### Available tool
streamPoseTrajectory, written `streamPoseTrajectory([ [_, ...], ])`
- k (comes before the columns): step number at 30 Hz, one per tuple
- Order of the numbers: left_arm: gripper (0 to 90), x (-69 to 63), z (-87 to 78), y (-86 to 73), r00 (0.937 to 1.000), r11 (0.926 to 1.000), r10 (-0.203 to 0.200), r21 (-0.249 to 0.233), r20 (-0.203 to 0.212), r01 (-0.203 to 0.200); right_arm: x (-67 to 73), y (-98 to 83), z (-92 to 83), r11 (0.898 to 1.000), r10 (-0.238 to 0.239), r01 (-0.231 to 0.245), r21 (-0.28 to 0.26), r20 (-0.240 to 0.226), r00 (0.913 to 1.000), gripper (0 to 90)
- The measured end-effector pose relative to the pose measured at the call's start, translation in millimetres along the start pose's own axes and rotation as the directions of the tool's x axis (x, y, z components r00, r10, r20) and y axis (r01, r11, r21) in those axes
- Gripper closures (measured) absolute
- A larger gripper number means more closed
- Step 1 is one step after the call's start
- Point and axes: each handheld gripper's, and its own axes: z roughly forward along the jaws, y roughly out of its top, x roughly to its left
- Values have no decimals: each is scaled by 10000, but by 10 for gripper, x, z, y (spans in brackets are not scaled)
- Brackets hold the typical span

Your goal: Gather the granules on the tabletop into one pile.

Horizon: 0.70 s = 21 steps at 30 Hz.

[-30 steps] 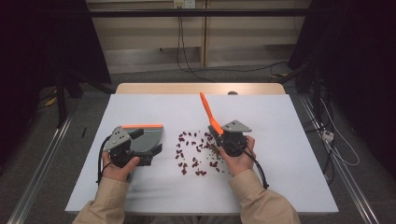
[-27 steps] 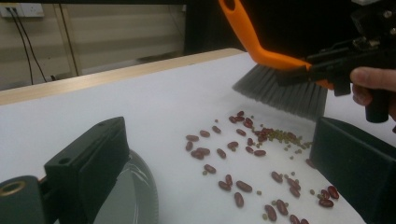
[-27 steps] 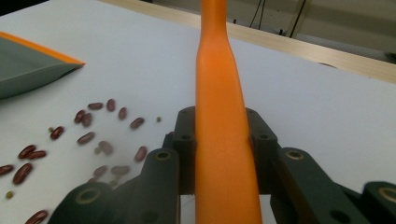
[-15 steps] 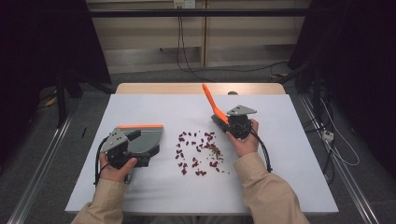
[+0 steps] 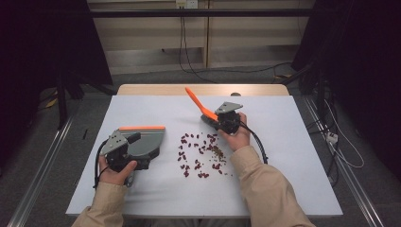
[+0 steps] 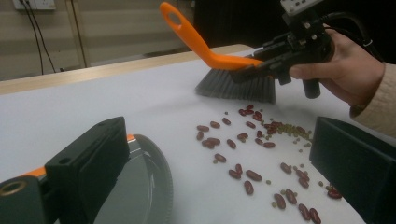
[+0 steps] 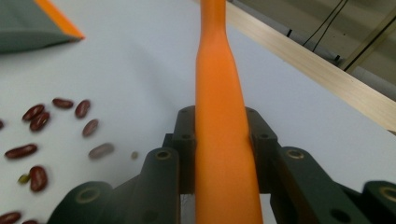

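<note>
Your right gripper (image 5: pixel 222 120) clamps the smooth orange plastic handle of a hand brush (image 6: pixel 219 60), its dark bristle block resting on the matte white table (image 5: pixel 293 142) toward the far edge, just beyond the scattered glossy red kidney beans (image 5: pixel 198 153) and small green beans (image 5: pixel 217 150) mid-surface. Your left gripper (image 5: pixel 124 150) grips a grey plastic dustpan (image 5: pixel 151 142) with an orange lip, lying flat near the left edge. No legible writing.

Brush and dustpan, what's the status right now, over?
Right gripper shut on brush, bristles on table beyond the beans. Left gripper holding dustpan flat, left of the beans. Nothing in the way between them.
</note>
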Motion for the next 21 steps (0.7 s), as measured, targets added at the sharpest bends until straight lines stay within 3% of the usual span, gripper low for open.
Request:
streamPoseTrajectory([
  [4, 47, 13, -9, -3, 10000, 10000, -37, -2, -60, 37, 97, 7, -40, 9982, -544, 553, 237, -374, 9978, 712],
  [6, 48, 10, -11, 3, 10000, 10000, -23, -21, -63, 23, 119, 9, -70, 9985, -467, 484, 241, -675, 9966, 712],
  [8, 48, 8, -6, 4, 10000, 10000, -9, -45, -48, 9, 165, 10, -98, 9968, -704, 730, 316, -782, 9945, 713],
  [12, 48, 8, -2, 2, 10000, 10000, -28, -36, -70, 28, 257, -24, -175, 9917, -1207, 1249, 297, -1159, 9859, 711],
  [21, 49, 9, -7, 3, 9999, 10000, 21, -50, -123, -22, 358, -90, -316, 9863, -1586, 1641, 175, -1755, 9716, 708],
])
